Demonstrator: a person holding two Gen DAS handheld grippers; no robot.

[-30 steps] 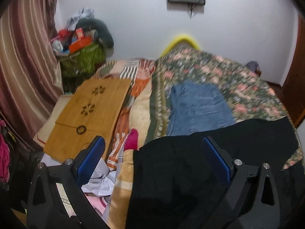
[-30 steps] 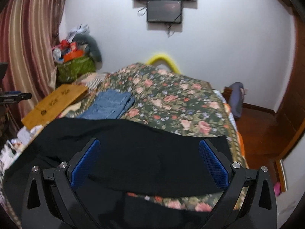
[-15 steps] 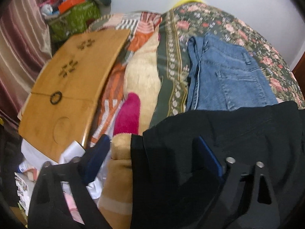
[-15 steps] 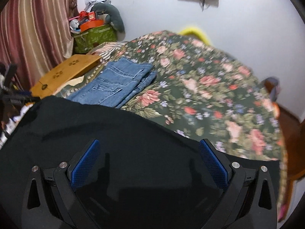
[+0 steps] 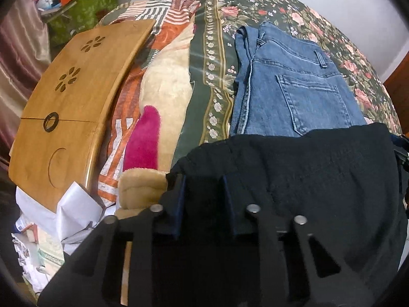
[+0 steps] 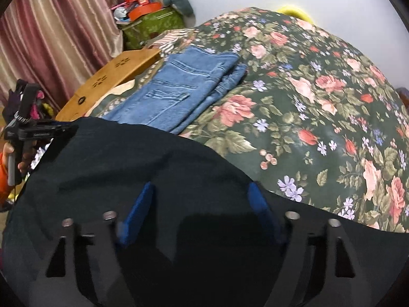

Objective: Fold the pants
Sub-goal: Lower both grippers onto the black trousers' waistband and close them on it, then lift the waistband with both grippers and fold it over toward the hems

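Observation:
Black pants (image 5: pixel 319 174) lie spread across the near edge of the bed. My left gripper (image 5: pixel 204 199) points steeply down at their left corner. Its jaws are closing and stand narrow, with a bunch of black cloth pinched between the blue pads. In the right wrist view the black pants (image 6: pixel 127 158) fill the lower half. My right gripper (image 6: pixel 200 204) is low over them, jaws closing but still well apart, with flat cloth between the pads. The left gripper's body (image 6: pixel 38 130) and the hand holding it show at the far left of that view.
Folded blue jeans (image 5: pixel 294 84) lie on the floral bedspread (image 6: pixel 319 102) just beyond the black pants. A wooden lap tray (image 5: pixel 71 97), a pink cloth (image 5: pixel 143 138) and papers crowd the bed's left side. A green box (image 6: pixel 150 25) and curtains (image 6: pixel 51 30) stand behind.
Both grippers came down toward the black pants and tipped downward. The left jaws went from wide to narrow on the pants' corner. The right jaws narrowed partway.

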